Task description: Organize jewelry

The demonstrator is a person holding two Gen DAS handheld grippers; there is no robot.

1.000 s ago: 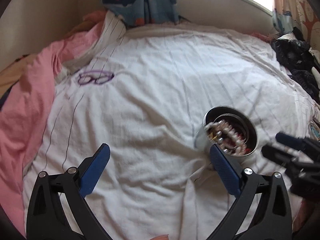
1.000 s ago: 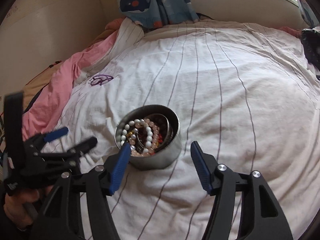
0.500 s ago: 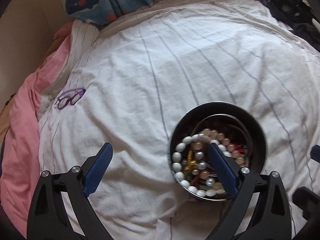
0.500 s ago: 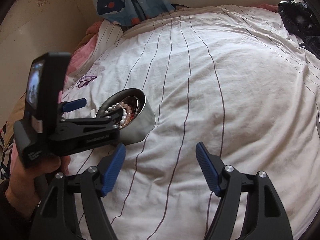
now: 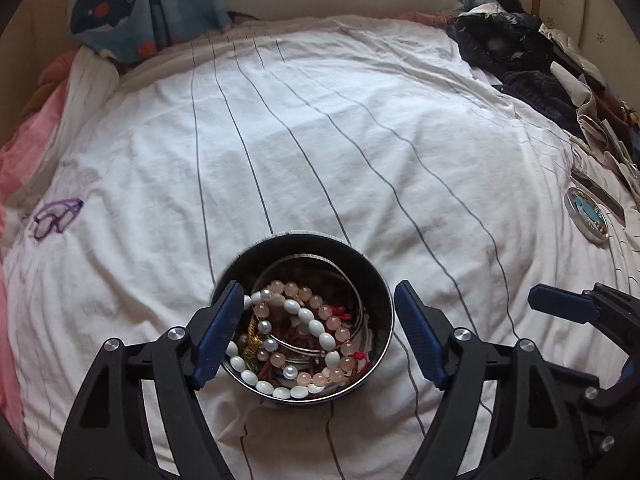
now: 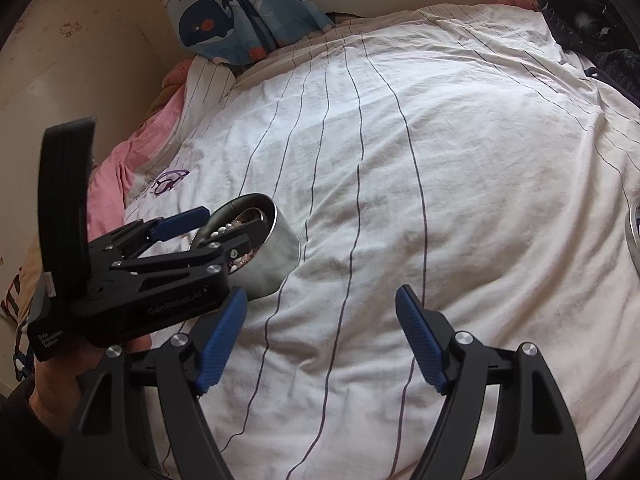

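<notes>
The left gripper (image 5: 318, 330) is positioned over the round metal tin (image 5: 378, 280), fingers apart, straddling its rim. The tin stands upright on the striped bed sheet (image 5: 320, 152) and contains bead bracelets (image 5: 308, 320) and metal bangles. The right gripper (image 6: 320, 336) hangs over bare sheet, fingers apart, gripping nothing.

Shiny metal tin (image 5: 382, 300) of glossy beads (image 5: 316, 326) on creased cloth sheet (image 5: 320, 152).
</notes>
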